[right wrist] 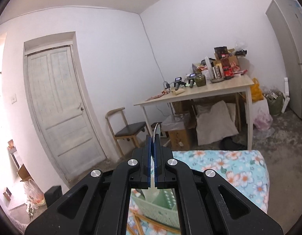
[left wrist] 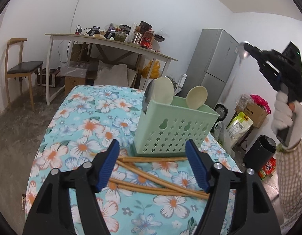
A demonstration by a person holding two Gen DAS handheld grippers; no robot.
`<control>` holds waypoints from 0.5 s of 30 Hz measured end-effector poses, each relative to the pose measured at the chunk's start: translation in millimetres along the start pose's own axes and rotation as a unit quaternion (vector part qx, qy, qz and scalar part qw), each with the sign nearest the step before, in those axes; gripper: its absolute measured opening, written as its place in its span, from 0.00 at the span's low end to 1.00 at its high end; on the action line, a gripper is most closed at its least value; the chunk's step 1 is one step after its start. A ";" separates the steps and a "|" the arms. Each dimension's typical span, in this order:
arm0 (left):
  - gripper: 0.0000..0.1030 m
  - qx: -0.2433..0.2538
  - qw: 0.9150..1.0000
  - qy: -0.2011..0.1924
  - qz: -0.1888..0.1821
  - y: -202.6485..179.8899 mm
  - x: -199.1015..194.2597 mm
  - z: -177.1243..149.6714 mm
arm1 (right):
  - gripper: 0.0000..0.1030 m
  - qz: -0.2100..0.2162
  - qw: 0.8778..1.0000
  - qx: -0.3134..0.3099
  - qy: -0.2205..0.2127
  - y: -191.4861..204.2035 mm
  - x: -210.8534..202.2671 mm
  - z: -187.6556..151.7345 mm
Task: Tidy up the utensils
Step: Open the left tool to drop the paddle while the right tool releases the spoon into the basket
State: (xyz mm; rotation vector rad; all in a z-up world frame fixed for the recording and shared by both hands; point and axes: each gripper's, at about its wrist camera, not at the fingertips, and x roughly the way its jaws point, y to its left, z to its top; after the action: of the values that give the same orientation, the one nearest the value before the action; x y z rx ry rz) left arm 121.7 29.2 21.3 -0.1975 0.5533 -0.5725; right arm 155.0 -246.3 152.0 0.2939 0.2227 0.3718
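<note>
Left tongs (left wrist: 152,166) gape wide and empty, low over the loose chopsticks (left wrist: 151,178) scattered on the flowered bench (left wrist: 80,129); whether the pads touch a stick I cannot tell. Just behind the sticks stands the green holder (left wrist: 174,129), already carrying two pale spoons (left wrist: 196,97) and a metal spoon (left wrist: 148,96) at its left end. Right tongs (right wrist: 152,148) are pinched tight on a thin metal utensil (right wrist: 156,132), probably another spoon, held well above the holder. By my judgement the job is roughly half done: that piece has yet to go in, and all the chopsticks are left to gather.
</note>
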 end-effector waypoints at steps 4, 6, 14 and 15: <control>0.70 -0.005 1.000 0.003 0.003 6.6 0.8 -5.4 | 0.01 -0.004 1.000 0.008 0.011 -6.8 21.1 -7.9; 0.71 -0.004 1.000 0.003 0.006 8.6 1.8 -8.3 | 0.01 -0.004 1.000 0.023 0.018 -15.6 31.5 -16.2; 0.72 -0.012 1.000 0.008 0.008 15.7 4.8 -13.9 | 0.01 -0.029 0.997 0.064 0.043 -43.3 46.9 -45.3; 0.72 -0.013 1.000 0.008 0.009 16.2 5.1 -14.2 | 0.01 -0.030 0.996 0.067 0.047 -44.7 46.8 -48.3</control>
State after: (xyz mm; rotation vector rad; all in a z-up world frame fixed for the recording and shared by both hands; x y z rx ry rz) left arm 125.0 39.4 1.9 -0.2133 0.5787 -0.5509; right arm 199.1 -256.4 85.1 0.4015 0.3481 0.3114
